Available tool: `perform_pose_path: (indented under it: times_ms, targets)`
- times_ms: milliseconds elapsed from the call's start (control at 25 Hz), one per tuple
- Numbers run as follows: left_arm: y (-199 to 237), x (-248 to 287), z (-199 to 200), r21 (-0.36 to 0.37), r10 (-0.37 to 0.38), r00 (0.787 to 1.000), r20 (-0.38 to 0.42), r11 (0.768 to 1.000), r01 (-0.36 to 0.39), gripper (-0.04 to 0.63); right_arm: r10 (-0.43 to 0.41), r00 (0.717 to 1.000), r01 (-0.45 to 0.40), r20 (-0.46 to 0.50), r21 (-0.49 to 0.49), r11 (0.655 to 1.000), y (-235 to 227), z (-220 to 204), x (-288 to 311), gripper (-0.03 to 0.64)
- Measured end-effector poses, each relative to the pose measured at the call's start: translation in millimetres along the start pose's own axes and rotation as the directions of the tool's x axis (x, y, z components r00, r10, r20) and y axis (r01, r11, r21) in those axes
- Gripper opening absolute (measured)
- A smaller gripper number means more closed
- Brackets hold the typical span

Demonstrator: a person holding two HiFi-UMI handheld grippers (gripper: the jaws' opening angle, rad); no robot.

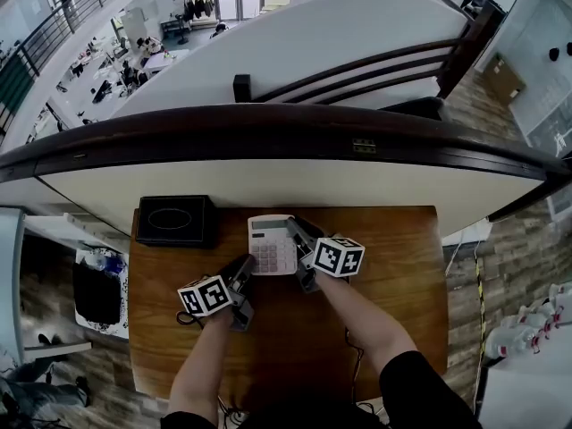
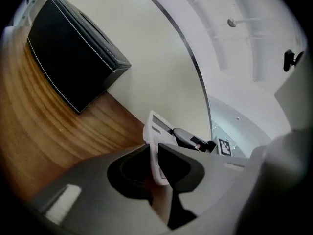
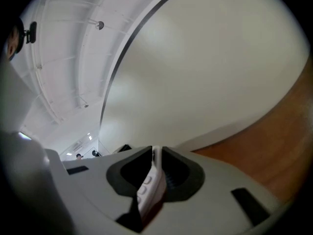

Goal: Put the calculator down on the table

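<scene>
The left hand-held gripper [image 1: 243, 266] is clenched on the near left edge of the calculator [image 1: 271, 244], and the right hand-held gripper [image 1: 300, 232] is clenched on its right edge. In each gripper view the thin white rim is seen pinched between the dark pads.

The calculator is held keys up just beside the black box [image 1: 174, 220], on the side of the box that faces the middle of the desk [image 1: 393, 266]. It is about level with the box's near edge. In the left gripper view it appears tilted, with its far end raised off the wood, so it is judged to be low over the desk rather than resting flat. Contact with the wood cannot be confirmed from the head view.

The carrying part of the task is judged to be nearly done, since the calculator has been brought over bare wood beside the box. What is left is for it to be lowered flat, for both grips to be released, and for the hand-held grippers to be drawn clear.
</scene>
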State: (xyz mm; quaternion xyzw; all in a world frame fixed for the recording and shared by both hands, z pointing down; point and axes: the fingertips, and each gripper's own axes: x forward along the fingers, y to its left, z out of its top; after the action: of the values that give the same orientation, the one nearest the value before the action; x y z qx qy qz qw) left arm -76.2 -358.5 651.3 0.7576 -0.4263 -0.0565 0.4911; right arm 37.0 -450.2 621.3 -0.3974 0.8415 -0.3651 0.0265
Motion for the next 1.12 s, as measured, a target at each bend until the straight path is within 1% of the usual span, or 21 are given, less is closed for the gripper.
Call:
perform_pose_path:
  times_ms: [80, 160, 240, 440, 560, 600, 640, 720, 880, 1120]
  targets:
    - [4, 5, 4, 0.004, 0.018, 1.0, 0.004, 1.0, -0.018, 0.057, -0.002, 1.0, 0.001, -0.006, -0.008, 1.0, -3, 2, 7, 0.057]
    - [5, 7, 8, 0.018, 0.051, 0.999, -0.008, 0.999, -0.051, 0.057, -0.006, 1.0, 0.006, -0.014, -0.019, 1.0, -5, 2, 12, 0.057]
    - [8, 10, 11, 0.047, 0.08, 0.996, -0.023, 0.996, -0.079, 0.057, -0.011, 1.0, 0.011, -0.021, -0.028, 1.0, -8, 1, 16, 0.058]
    - [13, 18, 13, 0.112, 0.131, 0.99, -0.056, 0.986, -0.124, 0.058, -0.03, 0.999, 0.028, -0.035, -0.054, 0.998, -15, -1, 23, 0.057]
    - [17, 22, 14, 0.154, 0.177, 0.981, -0.083, 0.975, -0.163, 0.055, -0.046, 0.997, 0.041, -0.062, -0.089, 0.995, -15, -2, 30, 0.057]
    - [17, 24, 15, 0.169, 0.184, 0.979, -0.088, 0.971, -0.168, 0.043, -0.052, 0.996, 0.044, -0.076, -0.108, 0.993, -14, -4, 31, 0.058]
    - [14, 26, 15, 0.179, 0.182, 0.979, -0.089, 0.97, -0.164, 0.009, -0.056, 0.994, 0.045, -0.089, -0.128, 0.991, -13, -6, 33, 0.058]
    - [7, 31, 18, 0.193, 0.172, 0.981, -0.087, 0.969, -0.153, 0.009, -0.063, 0.992, 0.046, -0.107, -0.158, 0.986, -10, -9, 34, 0.058]
    - [1, 40, 19, 0.246, 0.184, 0.978, -0.1, 0.957, -0.155, 0.009, -0.078, 0.991, 0.058, -0.107, -0.175, 0.983, -8, -11, 36, 0.058]
    - [8, 37, 14, 0.267, 0.218, 0.971, -0.103, 0.946, -0.184, 0.009, -0.096, 0.99, 0.075, -0.103, -0.188, 0.979, -9, -11, 35, 0.058]
